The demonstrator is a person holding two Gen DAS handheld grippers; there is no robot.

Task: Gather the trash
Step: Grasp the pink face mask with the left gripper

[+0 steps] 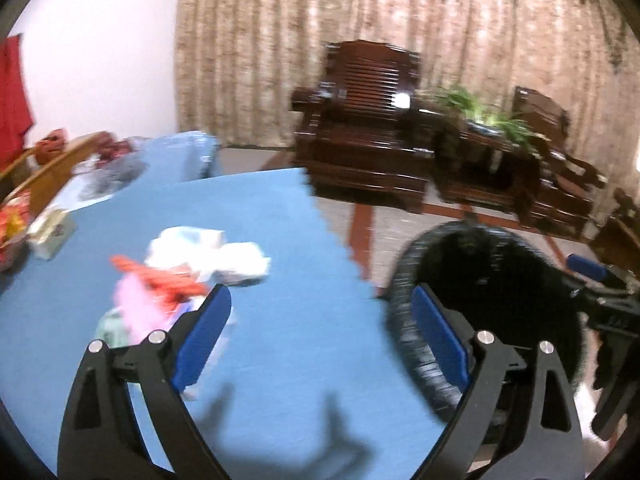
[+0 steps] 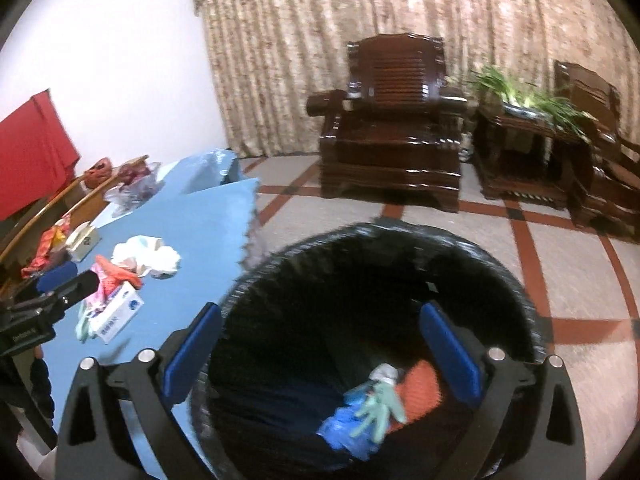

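A pile of trash lies on the blue table (image 1: 280, 300): white crumpled tissues (image 1: 212, 256), a red wrapper (image 1: 160, 280) and pink plastic (image 1: 136, 308). My left gripper (image 1: 320, 336) is open and empty above the table, just right of the pile. In the right wrist view the pile (image 2: 132, 272) includes a white box (image 2: 116, 314). My right gripper (image 2: 320, 356) is open and empty over the black-lined trash bin (image 2: 400, 248), which holds a pale green glove (image 2: 378, 404), blue plastic (image 2: 344, 428) and something orange (image 2: 420, 384). The bin (image 1: 492, 280) stands beside the table's right edge.
A tissue box (image 1: 50, 230), snack packets (image 1: 12, 220) and a plastic bag (image 2: 136, 188) lie at the table's far left. Dark wooden armchairs (image 2: 396, 136), a side table with a green plant (image 2: 528, 100) and a curtain stand beyond a tiled floor (image 2: 580, 280).
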